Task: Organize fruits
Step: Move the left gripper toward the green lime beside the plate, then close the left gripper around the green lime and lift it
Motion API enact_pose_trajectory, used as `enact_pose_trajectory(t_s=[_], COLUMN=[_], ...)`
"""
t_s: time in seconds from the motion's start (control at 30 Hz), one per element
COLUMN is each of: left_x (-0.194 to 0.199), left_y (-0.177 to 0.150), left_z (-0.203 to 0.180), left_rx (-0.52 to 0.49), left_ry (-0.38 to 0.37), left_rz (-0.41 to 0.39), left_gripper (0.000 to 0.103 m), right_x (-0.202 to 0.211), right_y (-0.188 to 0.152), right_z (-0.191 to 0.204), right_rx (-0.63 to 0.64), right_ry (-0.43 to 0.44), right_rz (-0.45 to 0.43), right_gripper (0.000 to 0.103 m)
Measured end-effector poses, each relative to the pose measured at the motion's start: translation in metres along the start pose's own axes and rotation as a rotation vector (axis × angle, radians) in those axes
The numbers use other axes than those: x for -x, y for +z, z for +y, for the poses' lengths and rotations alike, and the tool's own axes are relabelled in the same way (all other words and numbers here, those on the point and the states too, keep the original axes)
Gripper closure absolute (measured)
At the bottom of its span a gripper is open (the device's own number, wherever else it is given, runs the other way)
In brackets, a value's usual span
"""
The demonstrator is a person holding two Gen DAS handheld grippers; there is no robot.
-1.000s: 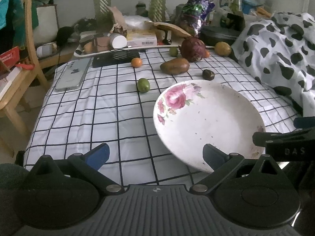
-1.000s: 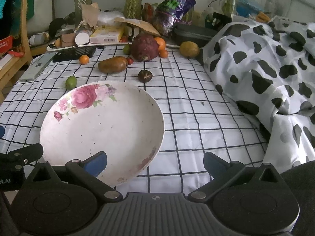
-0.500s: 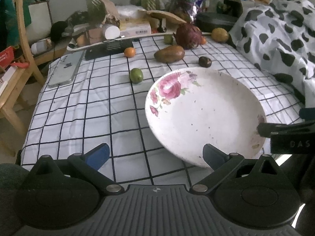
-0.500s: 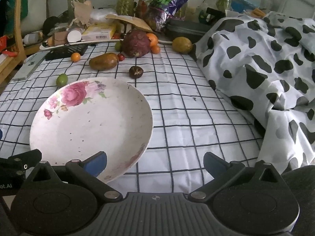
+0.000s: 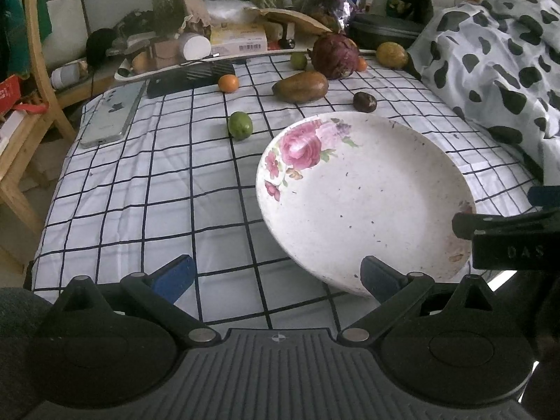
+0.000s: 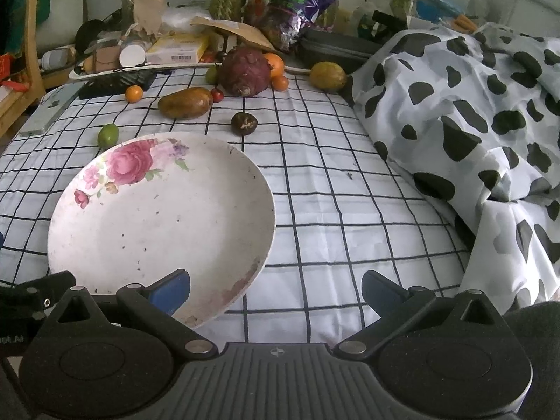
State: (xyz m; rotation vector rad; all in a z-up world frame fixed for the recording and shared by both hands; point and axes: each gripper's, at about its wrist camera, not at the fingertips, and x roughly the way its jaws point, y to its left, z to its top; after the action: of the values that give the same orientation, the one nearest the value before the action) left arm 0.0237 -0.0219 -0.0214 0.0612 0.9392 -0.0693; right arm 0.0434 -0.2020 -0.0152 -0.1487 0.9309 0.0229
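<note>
A white plate with pink flowers (image 5: pixel 367 203) lies empty on the checked cloth; it also shows in the right wrist view (image 6: pixel 161 224). Beyond it lie a green lime (image 5: pixel 240 125), a small orange (image 5: pixel 228 83), a brown mango (image 5: pixel 301 86), a dark round fruit (image 5: pixel 364 101), a big purple-red fruit (image 5: pixel 335 56) and a yellow-brown fruit (image 5: pixel 392 55). My left gripper (image 5: pixel 276 274) is open and empty at the plate's near-left edge. My right gripper (image 6: pixel 276 288) is open and empty at the plate's near-right edge.
A phone (image 5: pixel 112 115) lies at the cloth's far left. A cluttered tray (image 5: pixel 182 59) with boxes stands at the back. A cow-print blanket (image 6: pixel 472 122) is heaped along the right. A wooden chair (image 5: pixel 21 105) stands at the left.
Both grippers have pulled back and risen a little, so the plate and fruits sit further off in each view. Nothing on the cloth has moved.
</note>
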Motion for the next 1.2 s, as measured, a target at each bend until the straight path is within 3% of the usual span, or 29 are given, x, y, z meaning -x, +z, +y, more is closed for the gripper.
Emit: enact_pose_trajectory(t_s=[0.47,1.2], left_x=[-0.008,-0.071], left_y=[0.026,0.091], left_z=[0.015,0.071], left_rx=[0.003,0.12], left_ry=[-0.053,-0.114], left_rz=[-0.065,-0.096], left_gripper=[0.001,0.003], right_x=[-0.017,-0.066], right_y=[0.029,0.078], right_z=[-0.002,-0.009], right_rx=[-0.006,0.021], right_ry=[0.006,-0.012], right_rz=[-0.027,-0.023], right_gripper=[0.0,0.0])
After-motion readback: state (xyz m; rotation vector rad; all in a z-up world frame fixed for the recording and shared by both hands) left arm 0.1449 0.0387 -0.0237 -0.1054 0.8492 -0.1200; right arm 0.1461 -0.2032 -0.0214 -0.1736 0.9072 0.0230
